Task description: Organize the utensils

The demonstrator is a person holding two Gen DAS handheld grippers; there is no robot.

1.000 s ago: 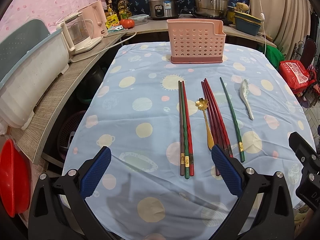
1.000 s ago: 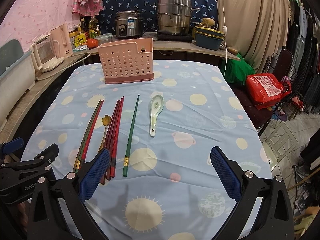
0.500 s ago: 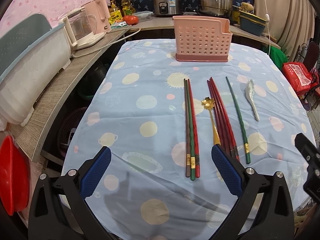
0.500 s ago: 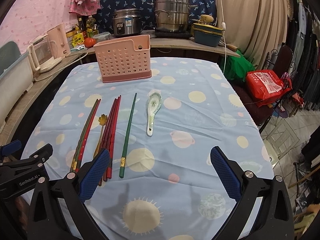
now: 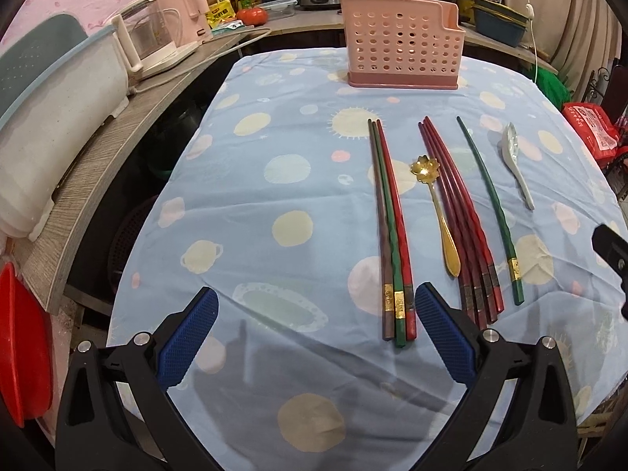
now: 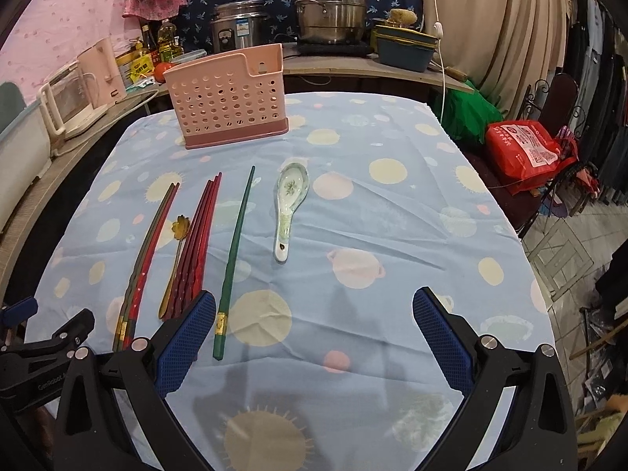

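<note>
A pink perforated utensil holder [image 5: 402, 41] stands at the table's far end; it also shows in the right wrist view [image 6: 227, 96]. Lying on the cloth are three chopsticks in a bundle [image 5: 390, 227], a gold flower spoon [image 5: 437, 212], several dark red chopsticks [image 5: 459, 219], a lone green chopstick [image 5: 490, 212] and a white ceramic spoon [image 6: 288, 206]. My left gripper [image 5: 314, 337] is open and empty, just short of the three-chopstick bundle's near ends. My right gripper [image 6: 314, 333] is open and empty, near the green chopstick's [image 6: 235, 259] near end.
The table [image 5: 274, 196] has a blue dotted cloth. A side counter on the left holds a kettle [image 5: 157, 45] and a white bin [image 5: 51, 125]. A red basin [image 5: 23, 357] sits low left. Pots [image 6: 333, 6] stand behind. A red bag [image 6: 526, 149] lies on the right.
Both grippers have moved forward over the table toward the utensils. The utensils and the holder have not moved. Both stay open.
</note>
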